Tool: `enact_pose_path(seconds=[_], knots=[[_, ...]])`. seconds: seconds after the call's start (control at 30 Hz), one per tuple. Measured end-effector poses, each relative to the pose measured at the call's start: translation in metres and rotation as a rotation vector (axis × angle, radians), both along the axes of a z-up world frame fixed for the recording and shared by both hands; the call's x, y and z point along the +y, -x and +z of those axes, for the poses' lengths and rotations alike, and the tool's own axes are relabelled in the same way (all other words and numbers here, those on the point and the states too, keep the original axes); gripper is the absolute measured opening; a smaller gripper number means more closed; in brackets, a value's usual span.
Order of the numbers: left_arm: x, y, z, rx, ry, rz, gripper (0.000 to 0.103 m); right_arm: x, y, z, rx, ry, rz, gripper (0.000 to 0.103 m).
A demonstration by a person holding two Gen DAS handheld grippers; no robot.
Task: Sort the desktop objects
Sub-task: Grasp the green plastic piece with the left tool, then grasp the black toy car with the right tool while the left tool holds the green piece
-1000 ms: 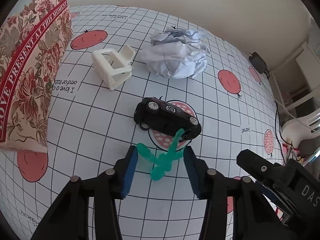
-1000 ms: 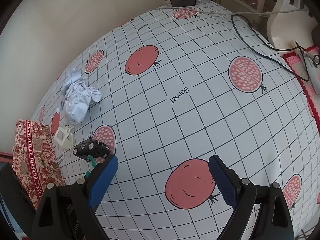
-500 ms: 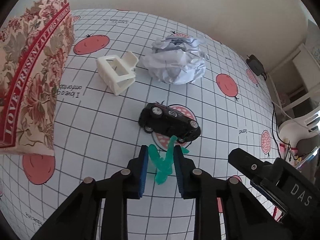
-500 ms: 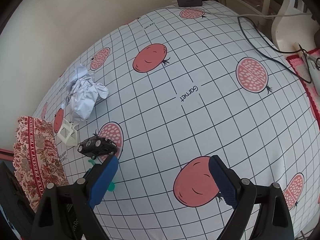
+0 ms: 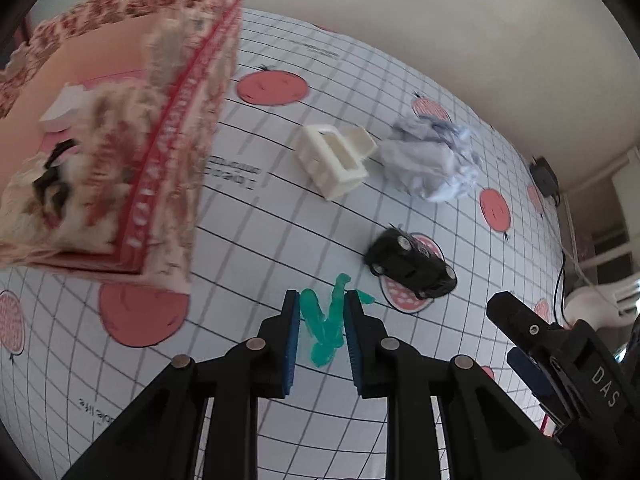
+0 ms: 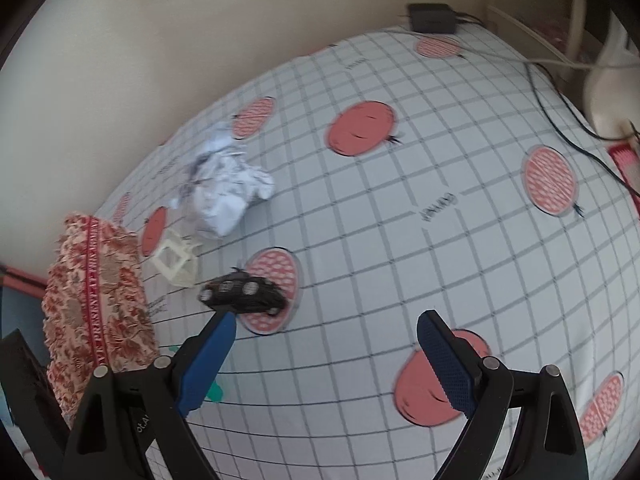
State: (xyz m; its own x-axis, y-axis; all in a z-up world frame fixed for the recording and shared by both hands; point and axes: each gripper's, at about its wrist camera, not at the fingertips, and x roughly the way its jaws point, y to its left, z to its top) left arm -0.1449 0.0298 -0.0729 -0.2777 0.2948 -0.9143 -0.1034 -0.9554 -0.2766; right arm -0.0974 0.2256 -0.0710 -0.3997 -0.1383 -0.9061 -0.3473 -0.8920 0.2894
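We've got the left gripper [image 5: 322, 336] closing on the green toy [image 5: 325, 330], pads pressed to both its sides, just above the cloth [image 5: 280, 200] near the car [image 5: 410, 268]. Our right gripper [image 6: 326, 364] sits wide apart, nothing in it.

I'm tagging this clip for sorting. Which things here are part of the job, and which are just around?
Job: green figure pinched in the closing left gripper; black toy car; white plastic piece; crumpled paper; floral box.

Around: power adapter; black cable; checked tablecloth.
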Motion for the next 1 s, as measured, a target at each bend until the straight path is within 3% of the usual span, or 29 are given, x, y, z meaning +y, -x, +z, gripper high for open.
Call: enact_pose_path(seconds=[0.4,1.0], knots=[[-0.034,0.002,0.004,-0.015,-0.002,0.093,0.023,-0.044,0.018,-0.006,0.103,-0.033,0.147,0.094],[-0.058,0.006,-0.003,-0.071,-0.044,0.140,0.023,-0.079,0.039,-0.038,0.074,-0.111,0.177,0.094]])
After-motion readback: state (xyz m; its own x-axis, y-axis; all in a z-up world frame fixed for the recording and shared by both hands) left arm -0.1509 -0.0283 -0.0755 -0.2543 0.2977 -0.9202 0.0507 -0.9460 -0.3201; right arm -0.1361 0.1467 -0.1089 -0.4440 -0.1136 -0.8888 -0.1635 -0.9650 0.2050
